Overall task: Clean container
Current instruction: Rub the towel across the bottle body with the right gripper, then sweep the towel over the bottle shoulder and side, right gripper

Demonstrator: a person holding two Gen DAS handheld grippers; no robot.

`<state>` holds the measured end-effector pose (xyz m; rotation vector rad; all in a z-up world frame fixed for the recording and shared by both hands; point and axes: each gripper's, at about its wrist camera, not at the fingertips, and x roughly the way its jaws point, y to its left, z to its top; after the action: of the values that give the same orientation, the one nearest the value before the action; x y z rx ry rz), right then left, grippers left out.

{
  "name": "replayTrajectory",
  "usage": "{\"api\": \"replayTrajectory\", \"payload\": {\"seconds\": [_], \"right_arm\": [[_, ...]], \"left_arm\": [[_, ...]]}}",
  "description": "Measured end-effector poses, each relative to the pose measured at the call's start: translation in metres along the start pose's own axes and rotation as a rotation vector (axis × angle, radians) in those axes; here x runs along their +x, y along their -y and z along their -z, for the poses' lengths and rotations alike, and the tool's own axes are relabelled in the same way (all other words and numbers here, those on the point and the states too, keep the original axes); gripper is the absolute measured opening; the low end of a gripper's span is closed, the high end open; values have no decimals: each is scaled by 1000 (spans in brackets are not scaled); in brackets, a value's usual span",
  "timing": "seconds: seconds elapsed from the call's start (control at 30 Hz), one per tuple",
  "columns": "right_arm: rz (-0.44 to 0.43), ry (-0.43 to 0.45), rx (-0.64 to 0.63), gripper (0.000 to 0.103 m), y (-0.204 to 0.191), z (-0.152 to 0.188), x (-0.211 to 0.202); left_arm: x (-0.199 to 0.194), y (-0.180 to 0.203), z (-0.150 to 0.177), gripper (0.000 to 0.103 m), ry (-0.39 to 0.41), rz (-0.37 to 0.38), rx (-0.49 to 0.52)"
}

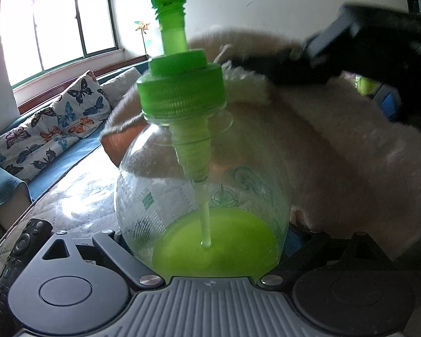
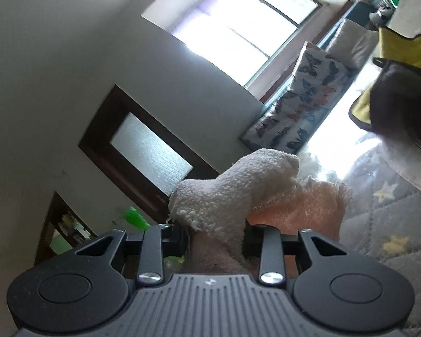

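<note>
The left gripper point(image 1: 210, 241) clamps its fingers around a clear pump bottle point(image 1: 202, 196) of green liquid, while the right gripper point(image 2: 214, 238) pinches a fluffy cloth point(image 2: 238, 193) against its far side; hard wiping could tip it.

A butterfly-print cushion point(image 1: 53, 123) leans on a blue sofa point(image 1: 56, 165) far ahead and left of the left gripper, under a bright window point(image 1: 56, 31). A black remote control point(image 1: 19, 250) lies on the quilted table cover point(image 1: 78, 196) just left of that gripper. A frosted-glass door point(image 2: 148, 154) stands ahead of the right gripper.
</note>
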<state>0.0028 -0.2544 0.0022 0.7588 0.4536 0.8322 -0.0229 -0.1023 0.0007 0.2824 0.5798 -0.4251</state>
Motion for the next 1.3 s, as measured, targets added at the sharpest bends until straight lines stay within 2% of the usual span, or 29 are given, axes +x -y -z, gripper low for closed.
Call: {"api": "replayTrajectory", "payload": {"seconds": [0.07, 0.2, 0.47, 0.5, 0.57, 0.7, 0.87, 0.9, 0.97, 1.03, 1.13, 1.23, 1.3], "right_arm": [[42, -20, 20, 35, 4, -1, 4], [67, -32, 73, 35, 12, -3, 8], [186, -66, 34, 35, 15, -3, 18], [197, -66, 22, 36, 14, -3, 18], [213, -61, 10, 45, 11, -3, 17], [196, -31, 20, 55, 8, -3, 8], [193, -18, 8, 54, 7, -2, 8], [190, -17, 7, 53, 6, -2, 8], [178, -15, 11, 35, 7, -2, 8], [153, -11, 29, 29, 9, -3, 8], [87, 22, 21, 28, 5, -4, 3], [-61, 79, -6, 28, -6, -7, -8], [-119, 82, -17, 28, -10, -7, -9]], "left_arm": [[2, -1, -1, 97, 0, -1, 0], [3, 0, -1, 98, 0, -11, 5], [3, 1, -2, 103, -4, -37, 2], [3, 1, -2, 103, -5, -38, 1], [3, 0, -2, 103, -5, -41, 1], [2, -1, -2, 103, -5, -43, 2], [5, -6, -4, 103, -6, -44, 0], [5, -6, -4, 103, -6, -44, 0], [4, -10, -3, 103, -5, -42, 1], [4, -11, -3, 103, -5, -44, 1], [4, -11, -3, 103, -5, -45, 1], [3, -11, -3, 103, -4, -45, 1], [3, -11, -2, 103, -3, -46, 2]]}}
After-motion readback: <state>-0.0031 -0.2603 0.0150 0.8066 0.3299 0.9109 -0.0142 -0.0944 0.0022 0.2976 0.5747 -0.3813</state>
